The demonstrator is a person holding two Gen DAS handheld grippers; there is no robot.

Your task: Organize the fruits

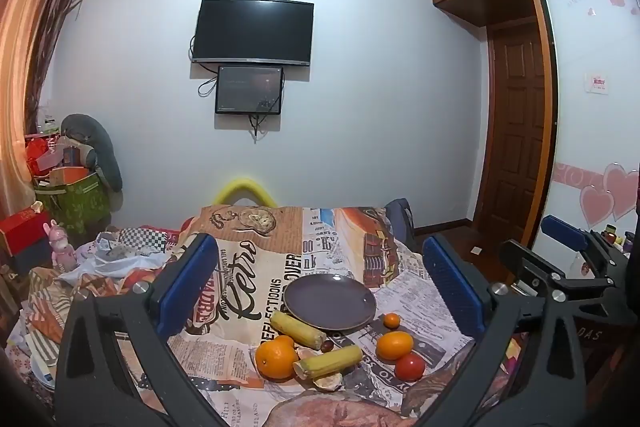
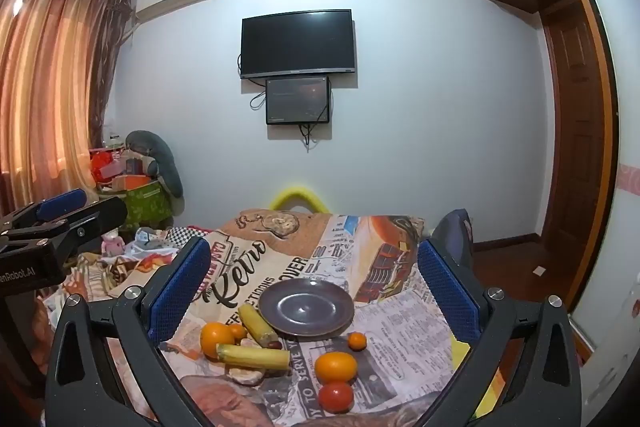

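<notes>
An empty grey-purple plate (image 1: 330,301) (image 2: 306,307) sits on a table with a printed cloth (image 1: 256,267) (image 2: 400,315). In front of it lie a large orange (image 1: 277,358) (image 2: 217,339), two yellow cut stalks (image 1: 298,330) (image 1: 328,361) (image 2: 258,325) (image 2: 254,355), a mid-size orange (image 1: 395,345) (image 2: 335,367), a small orange (image 1: 391,320) (image 2: 357,341) and a red tomato (image 1: 410,366) (image 2: 335,396). My left gripper (image 1: 320,291) and right gripper (image 2: 316,291) are both open and empty, held above and short of the fruit.
A small dark red fruit (image 1: 327,346) and peel pieces (image 1: 328,382) lie among the stalks. The right gripper shows at the right of the left wrist view (image 1: 568,267). The left gripper shows at the left of the right wrist view (image 2: 48,227). Clutter lies left of the table (image 1: 64,211).
</notes>
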